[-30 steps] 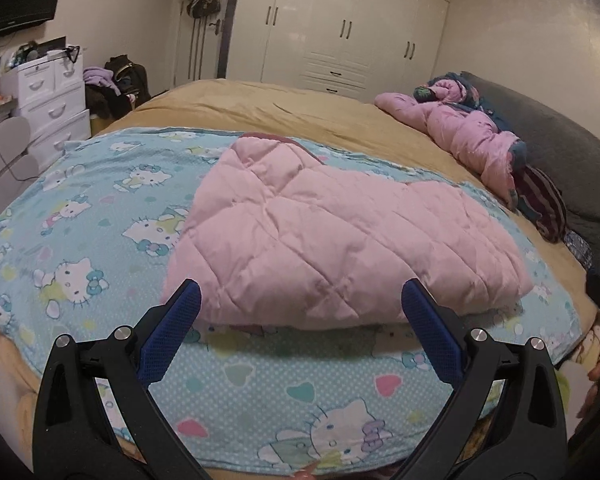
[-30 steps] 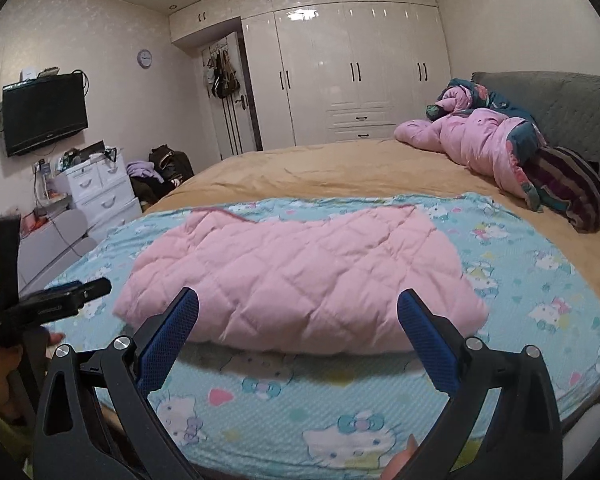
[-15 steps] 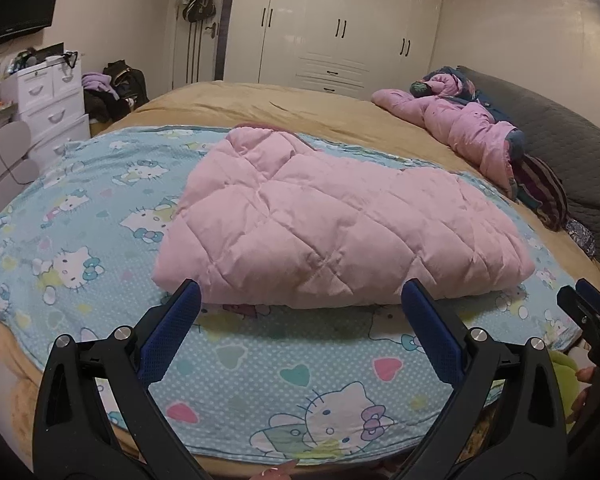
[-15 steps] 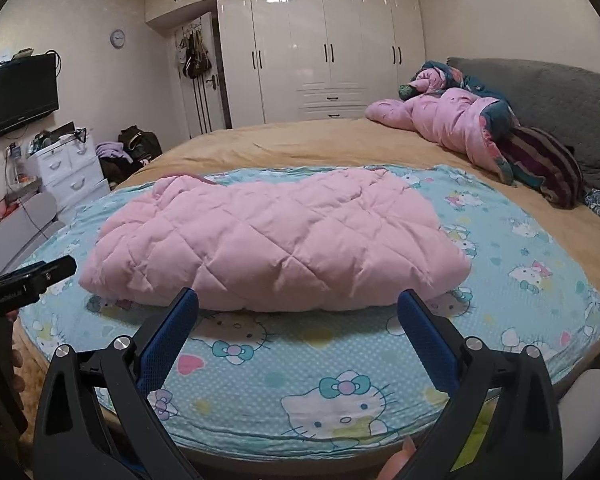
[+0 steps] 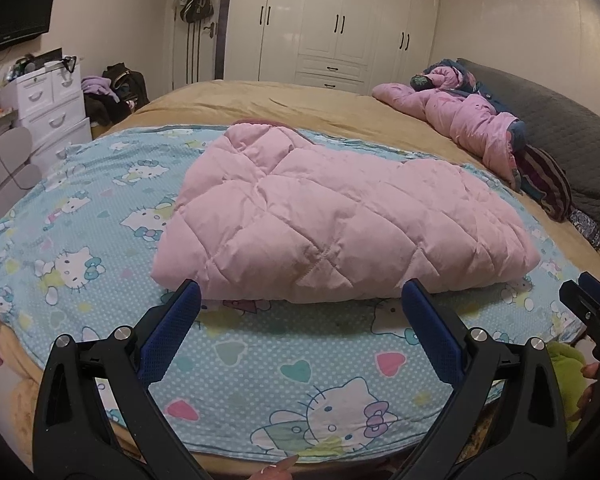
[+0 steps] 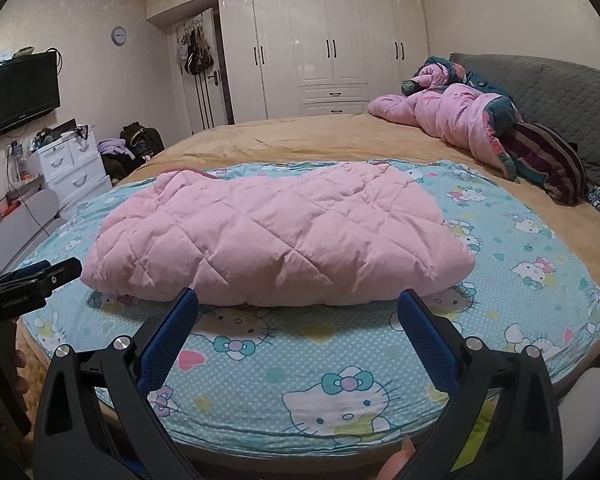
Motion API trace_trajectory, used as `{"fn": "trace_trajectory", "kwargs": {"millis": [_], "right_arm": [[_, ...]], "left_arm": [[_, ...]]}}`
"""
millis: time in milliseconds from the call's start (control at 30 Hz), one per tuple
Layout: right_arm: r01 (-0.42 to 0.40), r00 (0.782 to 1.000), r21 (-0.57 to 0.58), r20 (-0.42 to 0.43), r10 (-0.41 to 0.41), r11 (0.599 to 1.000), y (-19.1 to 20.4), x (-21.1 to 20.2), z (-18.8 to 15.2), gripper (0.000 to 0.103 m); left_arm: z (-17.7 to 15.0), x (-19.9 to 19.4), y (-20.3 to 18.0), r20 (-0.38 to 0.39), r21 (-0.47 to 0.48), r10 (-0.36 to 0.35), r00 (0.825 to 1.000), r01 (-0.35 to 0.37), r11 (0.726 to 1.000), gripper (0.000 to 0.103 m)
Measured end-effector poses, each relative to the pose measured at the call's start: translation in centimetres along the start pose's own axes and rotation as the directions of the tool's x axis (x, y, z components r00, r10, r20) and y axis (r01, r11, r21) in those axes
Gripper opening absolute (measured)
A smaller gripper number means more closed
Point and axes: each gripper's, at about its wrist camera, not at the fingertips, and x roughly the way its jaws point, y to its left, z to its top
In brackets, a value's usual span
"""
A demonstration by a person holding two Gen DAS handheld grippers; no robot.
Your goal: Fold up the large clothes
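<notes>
Bedroom scene: bed (image 5: 324, 108) with a tan cover, a blue cartoon-cat sheet (image 5: 100, 216) spread over its near part. White wardrobe (image 6: 332, 48) on the far wall, wall TV (image 6: 18, 92) and white drawer unit (image 6: 72, 160) to the left, grey headboard (image 6: 560, 88) to the right with a second pink padded garment (image 6: 448, 116) bunched near it.

Pink quilted jacket (image 5: 340, 224) lies folded in a thick bundle on the sheet, roughly centred, long side across both views. Looks folded over at least once, layer count hard to tell from here.

Left hand-held gripper (image 5: 300, 296) is released, blue pads spread wide, nothing between them; the jacket's near edge sits just beyond the fingertips, not touching. Its left pad lines up with the jacket's near-left corner.

Right hand-held gripper (image 6: 298, 304) is likewise released and empty, pads wide apart, jacket's near edge just ahead of the tips, bundle spanning the gap between them. Left hand-held gripper shows at the left edge of the right wrist view, level with the jacket's left end; right one shows at the right edge of the left wrist view, off the jacket's right end.
</notes>
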Motion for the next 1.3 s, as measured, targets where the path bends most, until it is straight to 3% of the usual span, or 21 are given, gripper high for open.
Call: {"fn": "trace_trajectory", "kwargs": {"millis": [1300], "right_arm": [[0.002, 1.000, -0.012, 0.003, -0.002, 1.000, 0.52, -0.76, -0.10, 0.099]], "left_arm": [[-0.10, -0.58, -0.30, 0.004, 0.013, 0.033, 0.999, -0.034, 0.999, 0.094]]}}
